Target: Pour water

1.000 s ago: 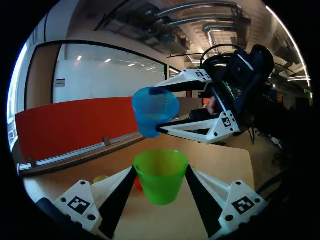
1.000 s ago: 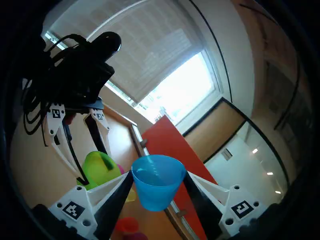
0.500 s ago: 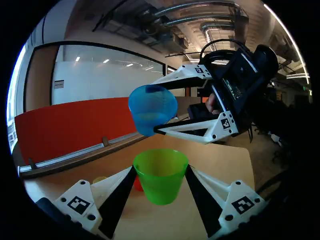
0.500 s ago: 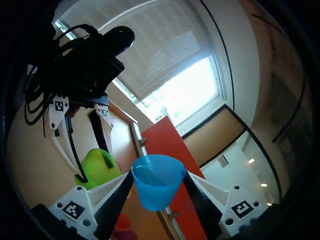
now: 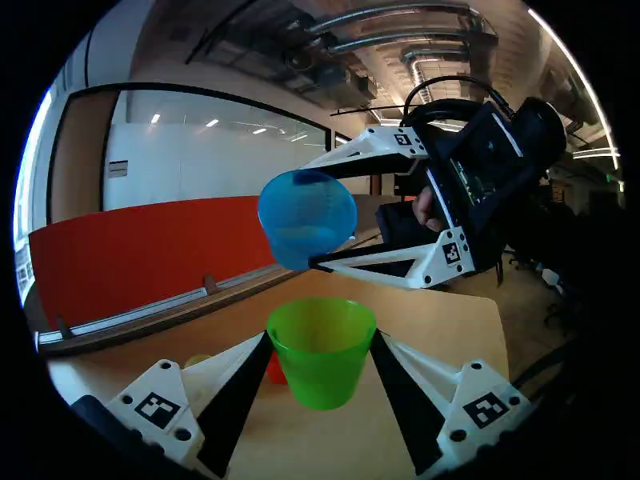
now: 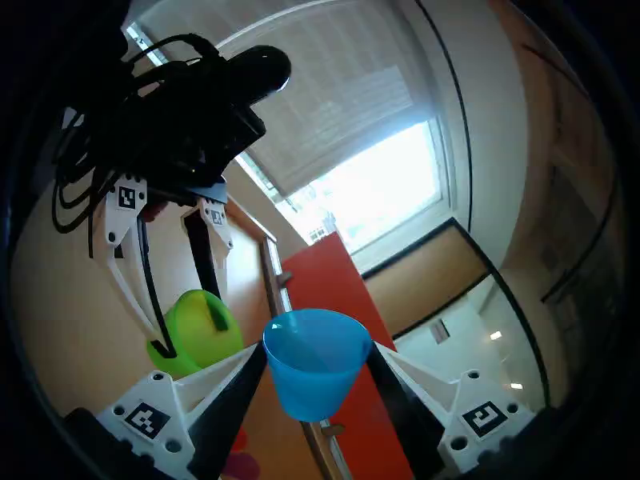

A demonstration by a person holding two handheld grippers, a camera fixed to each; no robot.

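Note:
A green cup (image 5: 322, 358) stands upright between the fingers of my left gripper (image 5: 320, 362), which is shut on it just above the wooden table (image 5: 448, 320). Above it, the blue cup (image 5: 307, 217) is tipped on its side, its mouth facing left, with the right gripper (image 5: 316, 214) shut on it. In the right gripper view the blue cup (image 6: 314, 362) sits clamped in my right gripper (image 6: 316, 364), and the green cup (image 6: 194, 334) hangs beside it in the left gripper (image 6: 192, 332). A hand (image 5: 424, 210) holds the right gripper.
A red partition (image 5: 144, 248) with a rail runs along the table's far edge. Small red (image 5: 276, 368) and yellow (image 5: 198, 359) items lie on the table behind the green cup. A bright window (image 6: 376, 176) and a glass wall lie beyond.
The blue cup has risen slightly over the green cup and rolled a little further onto its side. The green cup has stayed still in the left gripper.

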